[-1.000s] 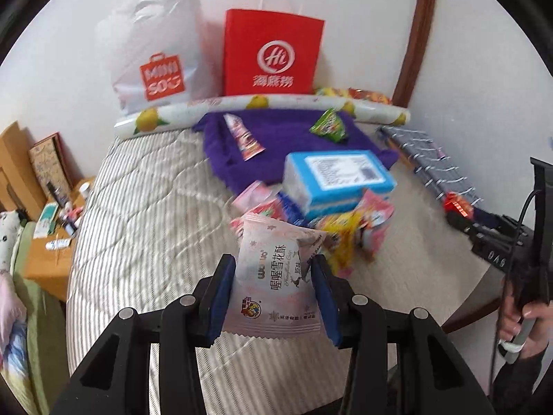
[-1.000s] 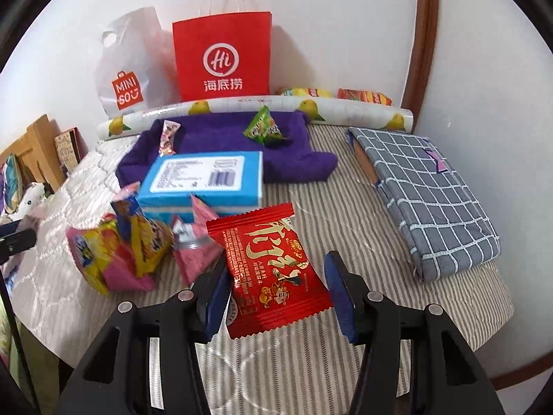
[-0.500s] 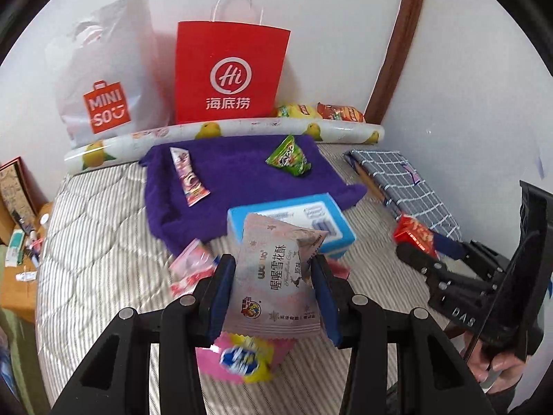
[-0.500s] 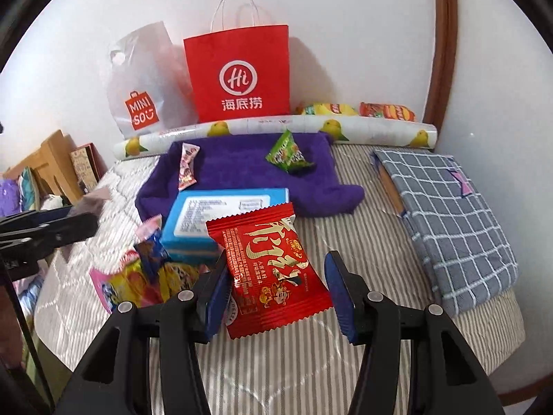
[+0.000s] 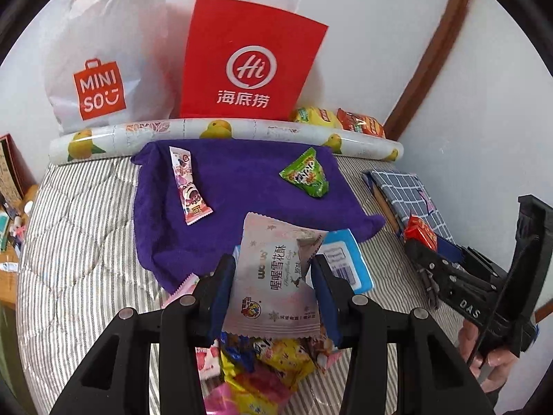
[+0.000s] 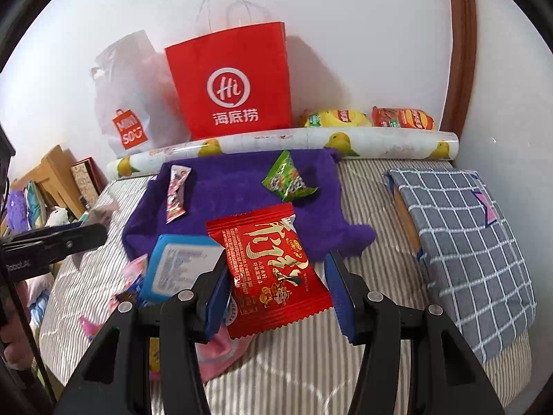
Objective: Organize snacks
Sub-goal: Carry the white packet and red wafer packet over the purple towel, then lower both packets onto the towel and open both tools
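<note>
We are holding a pale pink packet (image 5: 276, 276) clamped in the left gripper (image 5: 274, 292) and a red packet (image 6: 269, 273) clamped in the right gripper (image 6: 276, 294) above the bed (image 6: 311, 363), heading for the purple towel (image 5: 242, 186) where two snacks are already lying, the pile (image 5: 262, 366) still waiting.

You can read "MINI SO" in white on the orange logo of the white plastic bag (image 5: 103, 69). The red paper bag (image 5: 249, 58) carries a white "Hi" in a circle over "海底捞". The pale pink packet (image 5: 276, 280) you hold on the left shows "wow" and "喔喔雪花酥". On the right gripper's black body (image 5: 466, 290) you see "DAS". The red packet (image 6: 269, 269) bears large gold characters, too stylised to read. The blue box (image 6: 179, 266) label is too small.
</note>
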A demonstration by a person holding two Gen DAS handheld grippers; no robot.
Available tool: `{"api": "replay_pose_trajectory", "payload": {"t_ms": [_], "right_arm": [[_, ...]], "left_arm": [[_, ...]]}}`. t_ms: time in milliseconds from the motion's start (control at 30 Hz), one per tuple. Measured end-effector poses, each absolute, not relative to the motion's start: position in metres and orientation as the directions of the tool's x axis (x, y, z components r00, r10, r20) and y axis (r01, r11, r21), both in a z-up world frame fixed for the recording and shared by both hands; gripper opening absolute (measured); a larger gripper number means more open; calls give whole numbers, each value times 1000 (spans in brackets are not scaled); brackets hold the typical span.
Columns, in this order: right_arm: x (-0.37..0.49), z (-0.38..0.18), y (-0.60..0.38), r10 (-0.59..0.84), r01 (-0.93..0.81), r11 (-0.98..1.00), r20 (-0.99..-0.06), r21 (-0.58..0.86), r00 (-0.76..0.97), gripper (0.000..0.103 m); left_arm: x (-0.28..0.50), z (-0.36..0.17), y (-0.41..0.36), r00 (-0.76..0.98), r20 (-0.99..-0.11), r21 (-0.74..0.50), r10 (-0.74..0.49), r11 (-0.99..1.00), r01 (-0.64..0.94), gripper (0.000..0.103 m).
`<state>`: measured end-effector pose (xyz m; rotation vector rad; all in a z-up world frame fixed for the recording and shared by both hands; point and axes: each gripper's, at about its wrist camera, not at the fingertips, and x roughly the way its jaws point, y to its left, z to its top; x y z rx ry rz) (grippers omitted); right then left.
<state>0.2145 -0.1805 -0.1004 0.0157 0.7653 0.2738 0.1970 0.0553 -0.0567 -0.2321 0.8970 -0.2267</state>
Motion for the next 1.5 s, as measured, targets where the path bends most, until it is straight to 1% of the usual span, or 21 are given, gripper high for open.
{"api": "replay_pose_trajectory", "payload": {"t_ms": [200,367,533,667,833,1100,1500], "right_arm": [[247,-113,-182,279,-228,959,-702,169,656,53],[270,-120,-182,284,-226,958,-708,179,646,53],[296,-133,-181,270,-213,962,-735,173,622,53],[321,-149,-185,254,-187,967,-762,175,596,53],[344,-162,-191,250,-165,968,-771,188,586,53],[363,-170,-188,254,-171,967,-772,189,583,53],[375,-180,-172,244,-209,967,-771,147,588,54]], "left_arm": [[216,-61,68,605,-751,-276,-263,958,73,43],[237,-69,79,599,-768,-247,-225,968,47,43],[255,-79,89,594,-777,-240,-210,970,28,43],[270,-91,100,583,-784,-258,-215,966,10,43],[287,-99,109,576,-791,-258,-209,966,-4,43],[308,-114,118,558,-805,-261,-201,965,-28,43],[326,-142,119,530,-823,-266,-205,963,-41,43]]}}
